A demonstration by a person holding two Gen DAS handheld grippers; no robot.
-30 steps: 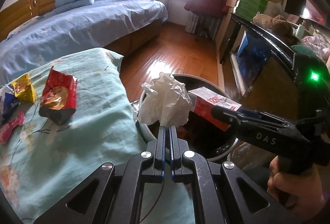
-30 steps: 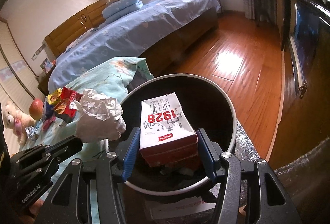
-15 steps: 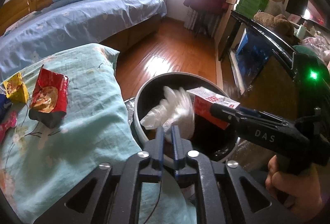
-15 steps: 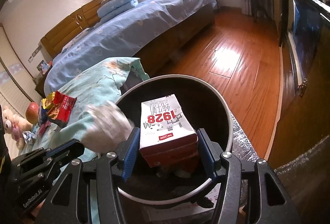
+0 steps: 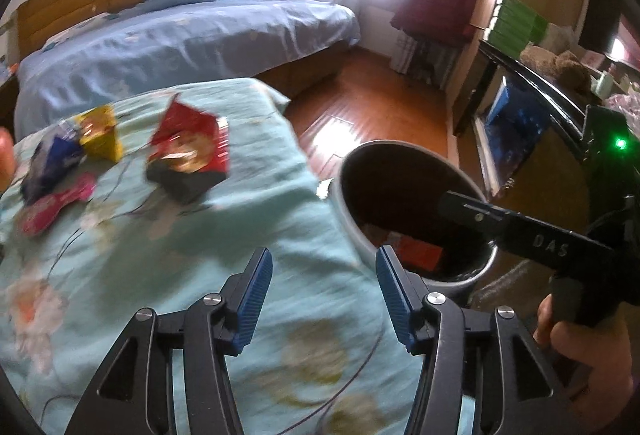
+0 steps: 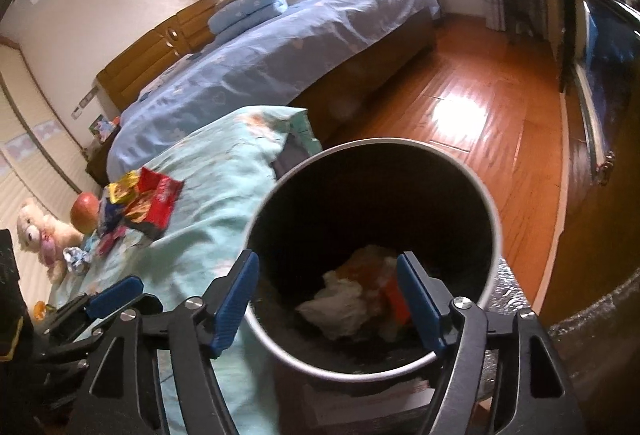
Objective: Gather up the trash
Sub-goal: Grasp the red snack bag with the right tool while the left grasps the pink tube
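A round dark trash bin [image 6: 493, 219] stands beside the turquoise blanket [image 6: 224, 195]. Inside it lie a crumpled white tissue [image 6: 340, 301] and a red-and-white carton [image 6: 396, 299]. My right gripper [image 6: 328, 267] hovers over the bin's near rim, its jaws opening with nothing between them. My left gripper [image 5: 324, 263] hangs over the blanket's edge [image 5: 280, 235] just left of the bin [image 5: 352, 231], its jaws also opening and empty. A red snack wrapper [image 5: 188, 151], a yellow one [image 5: 100, 137], a blue one [image 5: 52, 159] and a pink one [image 5: 52, 205] lie on the blanket.
A bed with blue sheets [image 5: 192, 39] fills the back left, and wooden floor [image 6: 480, 107] runs behind the bin. A dark cabinet [image 5: 520, 115] lines the right side. An apple [image 6: 85, 211] and a teddy bear [image 6: 40, 231] sit past the wrappers.
Both grippers opened. The tissue left the left jaws and the carton left the right jaws, and both now lie in the bin. The left gripper swung left over the blanket.
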